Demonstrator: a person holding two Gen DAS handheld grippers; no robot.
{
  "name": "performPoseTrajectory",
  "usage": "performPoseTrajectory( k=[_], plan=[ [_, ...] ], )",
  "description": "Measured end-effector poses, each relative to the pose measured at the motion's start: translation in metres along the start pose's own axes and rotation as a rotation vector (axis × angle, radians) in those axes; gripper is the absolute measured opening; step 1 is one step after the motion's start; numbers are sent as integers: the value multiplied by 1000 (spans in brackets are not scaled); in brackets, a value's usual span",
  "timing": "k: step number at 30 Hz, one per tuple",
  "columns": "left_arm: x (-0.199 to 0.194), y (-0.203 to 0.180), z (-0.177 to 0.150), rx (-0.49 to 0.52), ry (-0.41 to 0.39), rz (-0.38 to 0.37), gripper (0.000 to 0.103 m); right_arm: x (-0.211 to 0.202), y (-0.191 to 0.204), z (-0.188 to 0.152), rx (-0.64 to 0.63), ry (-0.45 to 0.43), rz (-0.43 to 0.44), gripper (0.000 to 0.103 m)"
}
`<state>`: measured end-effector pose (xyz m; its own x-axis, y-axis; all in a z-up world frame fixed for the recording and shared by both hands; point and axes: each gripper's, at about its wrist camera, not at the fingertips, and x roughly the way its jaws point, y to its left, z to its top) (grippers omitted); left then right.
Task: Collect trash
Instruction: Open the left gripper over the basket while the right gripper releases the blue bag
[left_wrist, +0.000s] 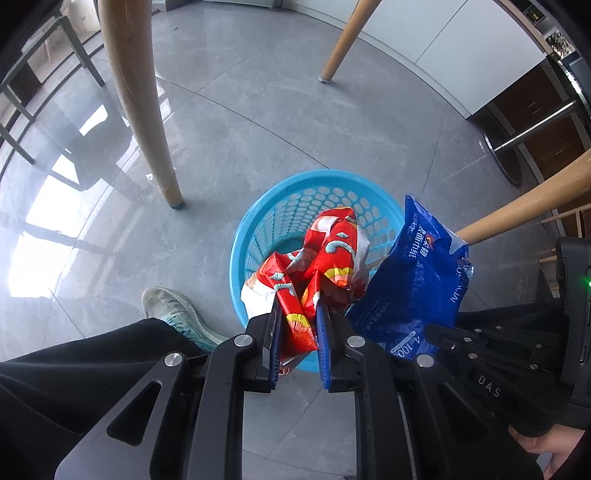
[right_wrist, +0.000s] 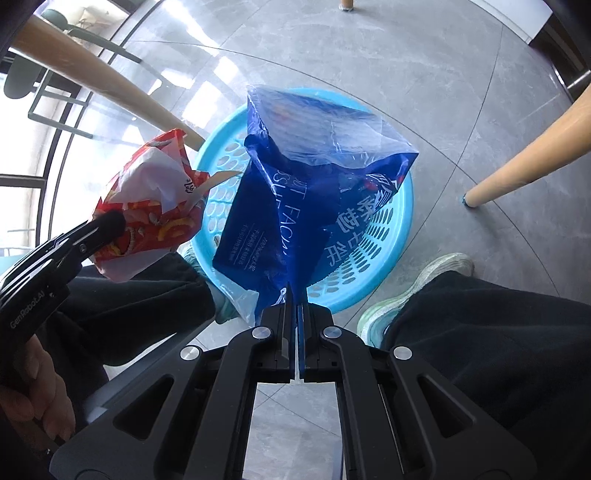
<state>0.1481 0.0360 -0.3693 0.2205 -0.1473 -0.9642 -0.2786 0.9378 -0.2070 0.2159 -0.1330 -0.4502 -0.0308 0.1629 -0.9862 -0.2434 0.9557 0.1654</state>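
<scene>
A round light-blue plastic basket (left_wrist: 291, 192) stands on the grey floor; it also shows in the right wrist view (right_wrist: 391, 236). My left gripper (left_wrist: 298, 306) is shut on a crumpled red snack wrapper (left_wrist: 332, 254) and holds it over the basket's near rim. The wrapper also shows in the right wrist view (right_wrist: 147, 206). My right gripper (right_wrist: 296, 295) is shut on a blue tissue-pack wrapper (right_wrist: 317, 177) and holds it above the basket. That blue wrapper hangs just right of the red one in the left wrist view (left_wrist: 413, 280).
Wooden table legs (left_wrist: 136, 96) (right_wrist: 528, 162) stand on the floor around the basket. The person's shoes (left_wrist: 177, 314) (right_wrist: 406, 291) and dark trouser legs are close to the basket. A dark metal chair frame (left_wrist: 22, 92) is at the far left.
</scene>
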Motion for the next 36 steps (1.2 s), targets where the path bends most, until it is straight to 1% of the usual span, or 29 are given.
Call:
performPoseTrajectory(
  k=[3, 6, 7, 8, 9, 10, 13, 20, 24, 26, 30, 31, 33, 34, 35, 36],
  plan=[
    [7, 1, 4, -14, 11, 1, 15, 11, -1, 8, -10, 7, 6, 0],
    [8, 2, 5, -22, -1, -11, 16, 18, -4, 12, -12, 7, 9, 1],
    [10, 2, 6, -27, -2, -12, 19, 19, -6, 13, -6, 8, 6, 3],
    [11, 3, 7, -35, -4, -5, 27, 19, -7, 14, 2, 5, -6, 4],
    [11, 4, 8, -45, -9, -9, 37, 19, -9, 15, 11, -1, -21, 13],
    [10, 6, 8, -58, -17, -20, 38, 18, -10, 15, 19, -3, -26, 27],
    [7, 8, 11, -83, -28, -25, 38, 19, -9, 15, 21, -2, -30, 28],
    [-8, 14, 8, -84, -44, 4, 38, 11, -16, 12, 53, -15, -43, 30],
    [-23, 23, 4, -116, -42, -11, 38, 4, -19, 11, 48, -15, -43, 32],
    [-30, 24, 1, -131, -33, -25, 38, -5, -17, 10, 48, -30, -32, 33],
    [-49, 18, -9, -114, -50, -46, 38, -35, -12, -1, 55, -90, 17, 42],
    [-55, 15, -12, -103, -57, -51, 39, -43, -11, -5, 47, -101, 9, 42],
    [-64, 10, -19, -82, -65, -58, 39, -59, -7, -16, 22, -125, -49, 43],
    [-68, 8, -23, -71, -68, -63, 40, -67, -6, -21, 20, -140, -52, 44],
    [-72, 7, -27, -59, -71, -63, 40, -75, -7, -25, 26, -151, -58, 45],
    [-75, 5, -31, -49, -71, -58, 40, -82, -7, -31, 34, -162, -61, 51]
  ],
)
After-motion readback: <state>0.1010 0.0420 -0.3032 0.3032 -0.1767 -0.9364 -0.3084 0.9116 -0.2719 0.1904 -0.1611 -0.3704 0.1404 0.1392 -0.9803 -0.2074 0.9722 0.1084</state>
